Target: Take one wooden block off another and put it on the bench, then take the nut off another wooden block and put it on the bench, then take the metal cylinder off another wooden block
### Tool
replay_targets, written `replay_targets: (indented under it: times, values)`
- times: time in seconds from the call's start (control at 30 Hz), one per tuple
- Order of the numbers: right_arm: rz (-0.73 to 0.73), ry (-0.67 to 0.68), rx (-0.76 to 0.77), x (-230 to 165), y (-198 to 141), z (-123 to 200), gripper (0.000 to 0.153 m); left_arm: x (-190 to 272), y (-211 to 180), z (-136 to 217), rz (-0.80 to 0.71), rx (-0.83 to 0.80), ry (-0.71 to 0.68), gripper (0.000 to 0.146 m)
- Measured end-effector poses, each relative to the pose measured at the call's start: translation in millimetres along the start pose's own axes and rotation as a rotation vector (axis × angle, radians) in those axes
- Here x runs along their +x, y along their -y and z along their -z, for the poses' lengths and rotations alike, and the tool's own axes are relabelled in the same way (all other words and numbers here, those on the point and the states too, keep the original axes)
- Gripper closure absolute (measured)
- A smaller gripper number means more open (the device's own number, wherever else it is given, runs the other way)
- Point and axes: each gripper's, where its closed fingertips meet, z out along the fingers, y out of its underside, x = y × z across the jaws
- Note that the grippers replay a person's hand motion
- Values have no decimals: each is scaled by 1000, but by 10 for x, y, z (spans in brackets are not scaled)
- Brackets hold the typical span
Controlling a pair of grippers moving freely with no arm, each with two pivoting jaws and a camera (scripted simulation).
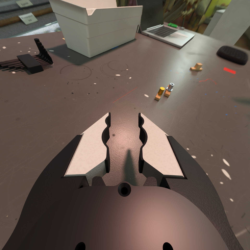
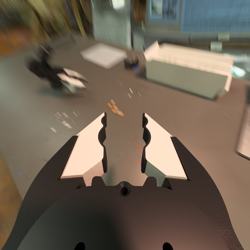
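Note:
In the left wrist view, a brass-coloured metal cylinder (image 1: 161, 90) stands on a small wooden block (image 1: 158, 97). Right beside it, a silver nut (image 1: 170, 86) sits on a second wooden block (image 1: 167, 93). Farther right, one wooden block lies on top of another (image 1: 196, 67). My left gripper (image 1: 124, 115) is open and empty, low over the bench, well short and left of these. The right wrist view is smeared. My right gripper (image 2: 124, 115) is open and empty, with blurred orange blocks (image 2: 115, 108) just beyond its tips. The left gripper (image 2: 73, 79) shows at far left there.
A white bin (image 1: 97, 27) stands at the back of the bench and also shows in the right wrist view (image 2: 186, 70). A laptop (image 1: 169, 33) lies behind right. A black hex key set (image 1: 27, 60) lies left. A dark oval pad (image 1: 232, 54) and red tape (image 1: 229, 70) lie far right.

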Motion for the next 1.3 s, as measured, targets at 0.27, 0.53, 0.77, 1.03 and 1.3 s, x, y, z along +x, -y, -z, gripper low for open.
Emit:
replay_targets:
  times: [0.27,0.53,0.77,1.03,1.3]
  values:
    - [247,37,-847,965,-1281,-593,98,-10,41,339,91,119,-47,105]
    - [216,61,-988,1258,-1629,-839,112,-53,3,710,151,202,-44,106]
    - [164,81,-1037,1287,-1834,-955,133,-55,-22,682,188,175,-84,105]
    - [126,-29,-1000,1269,-1657,-859,139,-347,-73,889,135,174,19,105]
    - [112,-156,-626,305,-444,-436,139,-707,-84,1367,206,285,55,106]
